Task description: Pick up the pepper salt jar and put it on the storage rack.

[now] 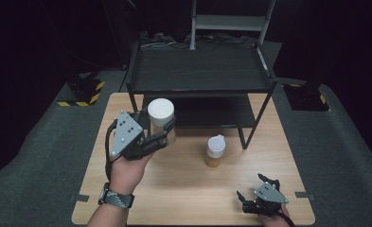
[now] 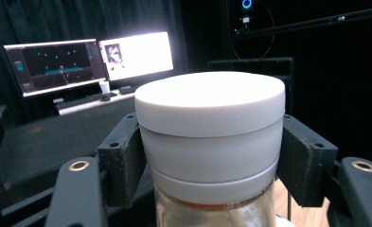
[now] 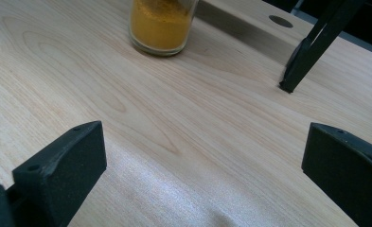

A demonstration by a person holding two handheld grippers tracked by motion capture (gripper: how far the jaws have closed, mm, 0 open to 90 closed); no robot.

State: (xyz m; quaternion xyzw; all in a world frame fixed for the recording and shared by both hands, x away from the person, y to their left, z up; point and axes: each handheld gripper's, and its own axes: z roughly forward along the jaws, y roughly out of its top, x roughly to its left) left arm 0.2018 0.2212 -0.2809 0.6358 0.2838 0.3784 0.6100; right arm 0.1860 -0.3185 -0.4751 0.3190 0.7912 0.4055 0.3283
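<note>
My right claw (image 1: 261,195) sits low over the near right corner of the pale wooden bench (image 1: 183,189), its two black jaws spread wide apart with nothing between them; in the right gripper view I see only bare wood grain (image 3: 174,118) in the gap. My left hand (image 1: 127,172), with a dark watch (image 1: 116,196) at the wrist, comes in at the near left and holds the left claw (image 1: 161,135) raised above the bench. That claw is clamped on a tall clear jar with a wide white screw lid (image 1: 161,124); in the left gripper view the black pads (image 2: 122,161) press both sides of the jar (image 2: 212,142) just under its lid.

Farther in, near the middle of the bench, a small clear jar of orange-yellow powder with a white cap (image 1: 215,151) stands upright on the wood, apart from both claws. In the right gripper view its lower part (image 3: 161,26) stands beyond my open jaws.

Behind it a black metal two-tier shelf rack (image 1: 198,71) stands on the far half of the bench, one leg (image 3: 311,47) planted to the right of the small jar. Beyond the rack, two lit monitors (image 2: 89,59) glow in the dark room.
</note>
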